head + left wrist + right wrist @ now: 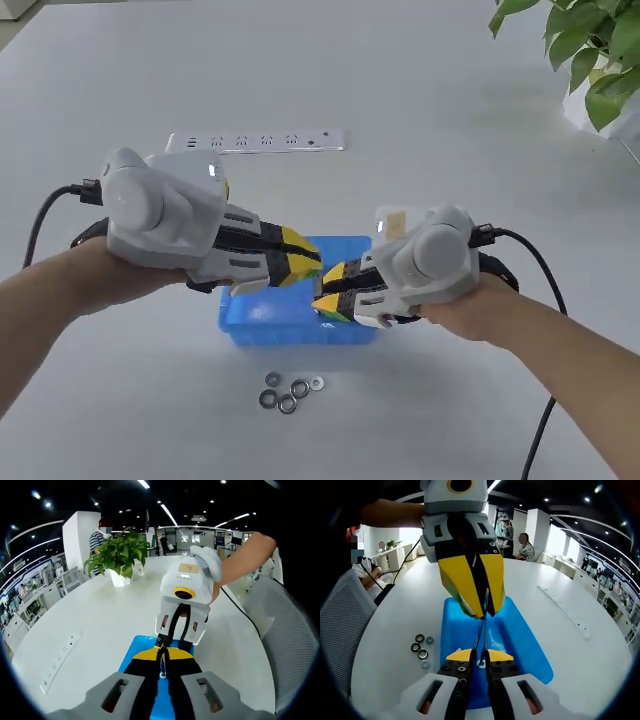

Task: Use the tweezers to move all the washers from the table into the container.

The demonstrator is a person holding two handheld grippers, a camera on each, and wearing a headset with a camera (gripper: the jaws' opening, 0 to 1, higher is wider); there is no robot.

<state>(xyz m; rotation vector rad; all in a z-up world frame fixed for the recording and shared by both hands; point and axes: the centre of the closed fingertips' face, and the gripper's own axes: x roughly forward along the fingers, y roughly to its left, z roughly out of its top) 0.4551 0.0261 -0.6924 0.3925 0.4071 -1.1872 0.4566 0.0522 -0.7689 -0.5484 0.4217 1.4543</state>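
Left gripper: the left gripper (pixel 162 656) is pinching its yellow-tipped jaws together on the slim silver metal tweezers (pixel 483 630), which are sticking out from between them.
Right gripper: the right gripper (pixel 481 656) is facing the left one tip to tip, its jaws drawn nearly together around the far end of the tweezers.
Position: both grippers are hovering over the shallow blue plastic rectangular container (pixel 290 325).
Task things: five small round metal washers (pixel 290 392) are lying in a loose cluster on the white table (pixel 450 130), just outside the container's near edge.
Counts: two grippers, one pair of tweezers, one container, five washers, one white power strip (pixel 255 141), one leafy green potted plant (pixel 590 50).
Head view: it is showing the person's hands gripping both tools.
Right gripper view: it is showing the washers and the tweezers' length.
Left gripper view: it is showing the plant across the table.
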